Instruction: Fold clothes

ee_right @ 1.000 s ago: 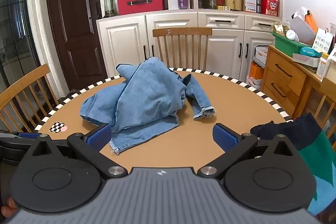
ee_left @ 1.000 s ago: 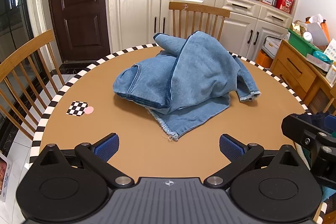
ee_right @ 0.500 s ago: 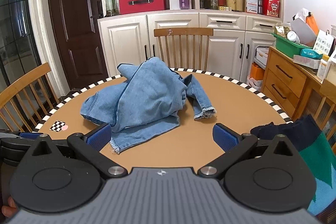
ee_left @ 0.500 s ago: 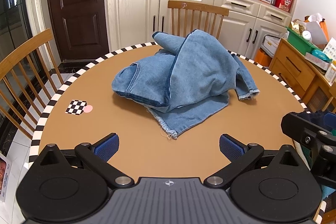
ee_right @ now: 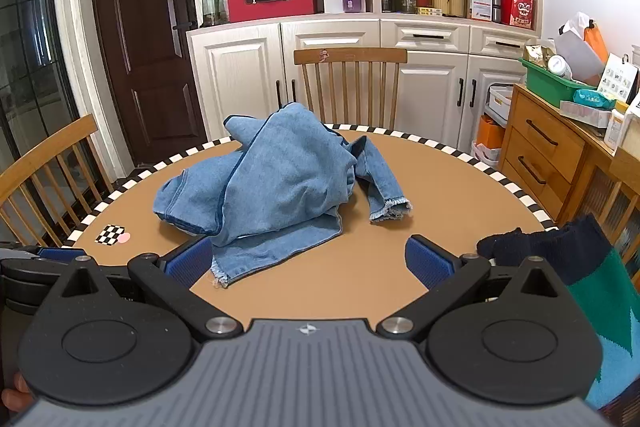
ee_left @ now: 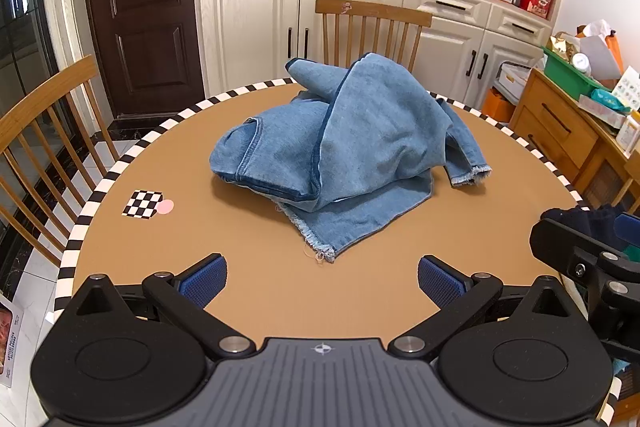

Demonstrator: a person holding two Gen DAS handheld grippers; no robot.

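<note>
Jeans ahead of both grippers, nothing grasped.

The crumpled jeans lie mid-frame on the round table, frayed hem corner pointing toward lower centre, closest to the left gripper. The right gripper has the heap upper left. Both have fingers spread wide, holding and touching nothing.

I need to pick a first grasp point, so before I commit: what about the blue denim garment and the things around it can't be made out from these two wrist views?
- Crumpled blue denim garment: waistband and far side hidden under its own folds, both views.
- Dark navy and green knitted garment: cut off by the right edge and the right gripper, right wrist view.
- Round brown table: near edge hidden behind the left gripper, left wrist view.
</note>
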